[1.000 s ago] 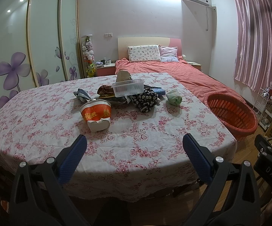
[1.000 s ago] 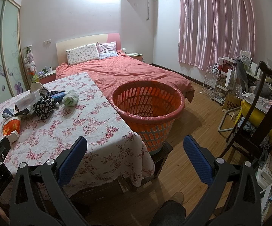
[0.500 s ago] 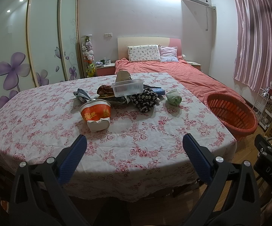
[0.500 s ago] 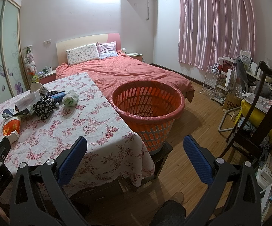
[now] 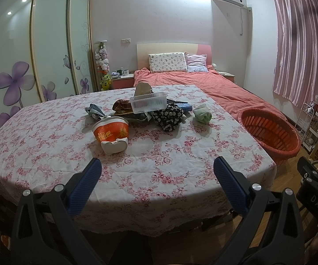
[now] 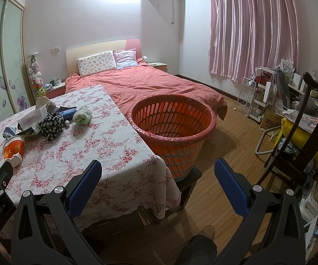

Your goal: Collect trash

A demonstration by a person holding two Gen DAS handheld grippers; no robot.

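Showing a table (image 5: 48, 137) draped in a wrinkled white cloth printed with red roses, its trash clustered toward the far side. Nearest lies a tipped paper noodle cup (image 5: 111, 133), orange with gold characters, its white base crushed and pointing toward the camera. Behind it sits a crumpled grey wrapper (image 5: 94, 112). A clear rectangular plastic tray (image 5: 148, 102) rests on top of a heap of flattened packaging; whether anything lies in the tray cannot be told. Against the heap lies a soft black bundle with a white floral print (image 5: 167, 117), and just beside that, apart, a wadded pale-green lump (image 5: 202, 114).

An orange slotted plastic basket (image 6: 173, 121), round and lined with thin red film folded over its rim, stands off the table's right edge on a low dark stand; what shows of its interior holds no trash.

The left gripper (image 5: 156, 172) hovers over the near table edge, its 2 ribbed blue pads spread wide, gripping nothing. The right gripper (image 6: 158, 172) is likewise released, aimed between table corner and basket.
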